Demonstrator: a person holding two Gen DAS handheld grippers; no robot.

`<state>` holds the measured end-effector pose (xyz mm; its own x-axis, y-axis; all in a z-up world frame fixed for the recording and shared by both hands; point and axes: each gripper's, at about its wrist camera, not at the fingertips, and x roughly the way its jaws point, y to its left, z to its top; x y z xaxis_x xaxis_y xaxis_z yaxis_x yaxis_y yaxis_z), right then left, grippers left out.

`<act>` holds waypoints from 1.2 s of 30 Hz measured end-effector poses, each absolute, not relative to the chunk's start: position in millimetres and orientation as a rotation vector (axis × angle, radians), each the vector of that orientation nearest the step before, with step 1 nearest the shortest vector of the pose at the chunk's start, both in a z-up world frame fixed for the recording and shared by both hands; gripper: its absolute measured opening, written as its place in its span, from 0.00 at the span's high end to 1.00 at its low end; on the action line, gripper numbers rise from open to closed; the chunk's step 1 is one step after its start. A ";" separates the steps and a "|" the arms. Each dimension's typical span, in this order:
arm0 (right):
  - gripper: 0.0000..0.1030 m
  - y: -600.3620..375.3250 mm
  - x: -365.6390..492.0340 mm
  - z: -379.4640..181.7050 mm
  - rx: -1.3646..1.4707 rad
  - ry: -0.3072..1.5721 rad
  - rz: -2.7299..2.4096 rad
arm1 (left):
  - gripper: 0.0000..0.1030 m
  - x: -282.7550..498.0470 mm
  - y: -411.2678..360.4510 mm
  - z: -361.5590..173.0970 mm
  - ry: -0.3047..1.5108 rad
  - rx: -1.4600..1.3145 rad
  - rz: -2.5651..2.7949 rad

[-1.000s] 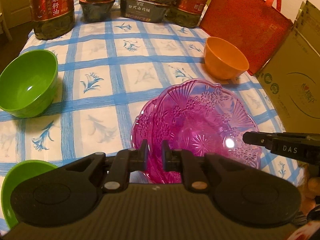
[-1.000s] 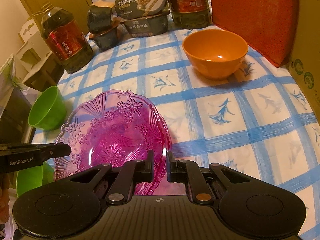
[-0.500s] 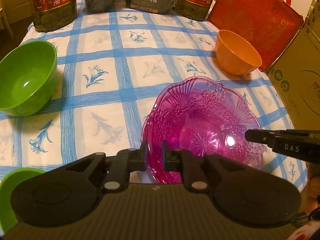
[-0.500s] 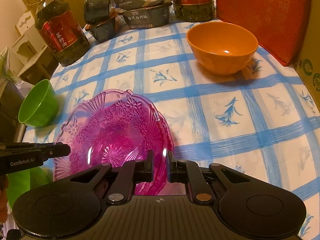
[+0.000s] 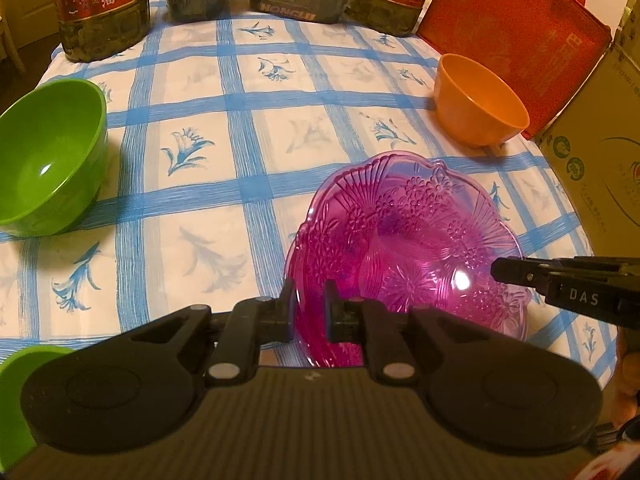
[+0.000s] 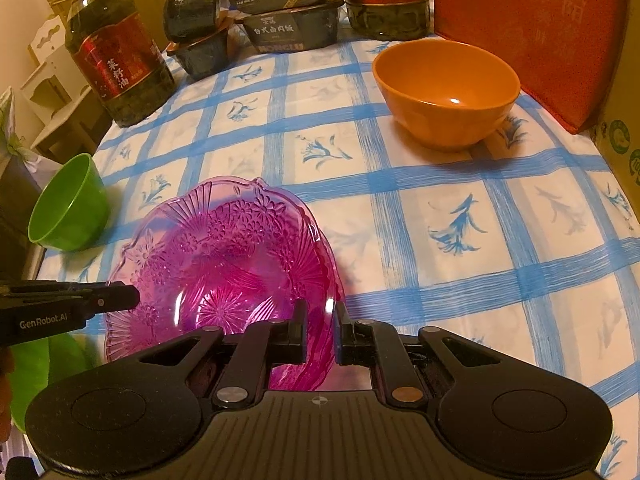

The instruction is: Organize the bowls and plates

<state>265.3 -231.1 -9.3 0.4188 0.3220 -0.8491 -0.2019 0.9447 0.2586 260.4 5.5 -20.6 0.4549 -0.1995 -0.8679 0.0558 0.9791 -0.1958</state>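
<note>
- Since a second ago the pink glass plate [image 5: 408, 240] has been carried lower and now appears closer to the checked tablecloth [image 5: 240, 128]; the oil bottles and boxes at the far edge have slid up out of the left wrist view.
- One rim of the plate is gripped by the left gripper [image 5: 308, 308], its jaws clenched on the scalloped edge.
- The opposite rim is pinched by the right gripper [image 6: 320, 324], jaws likewise closed on the glass; it is seen from the side in the left wrist view [image 5: 500, 270].
- Whether the plate's base touches the cloth cannot be told.
- The plate is held near the front edge of the table, between the large green bowl [image 5: 44, 160] at the left and the orange bowl [image 5: 478, 108] further back at the right, well apart from both.
- A wide bare stretch of cloth is left open between the plate and the two bowls.
- A second green bowl [image 5: 18, 392] is seen at the near left corner, just beside the left gripper's body.
- The right side is closed off by a red bag [image 5: 516, 28] and a cardboard box [image 5: 596, 168]; the orange bowl stands just beside the bag.
- The far edge is lined with an oil bottle [image 6: 116, 60] and food boxes [image 6: 292, 28].
</note>
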 end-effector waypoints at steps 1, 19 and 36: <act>0.89 -231.2 265.4 -9.1 0.121 1.091 0.330 | 0.89 260.5 5.7 -21.0 1.088 -0.148 -0.158; 0.82 -226.0 264.8 -10.0 0.081 1.070 0.344 | 0.69 259.6 4.2 -19.5 1.069 -0.111 -0.118; 0.55 -242.1 250.5 4.9 0.150 1.021 0.306 | 0.65 246.5 7.8 2.6 1.004 -0.165 -0.139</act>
<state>250.5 -242.1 4.9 0.4843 0.3200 -0.8143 -0.1809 0.9472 0.2646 246.5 7.8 2.6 0.5299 -0.1918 -0.8261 0.0406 0.9787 -0.2012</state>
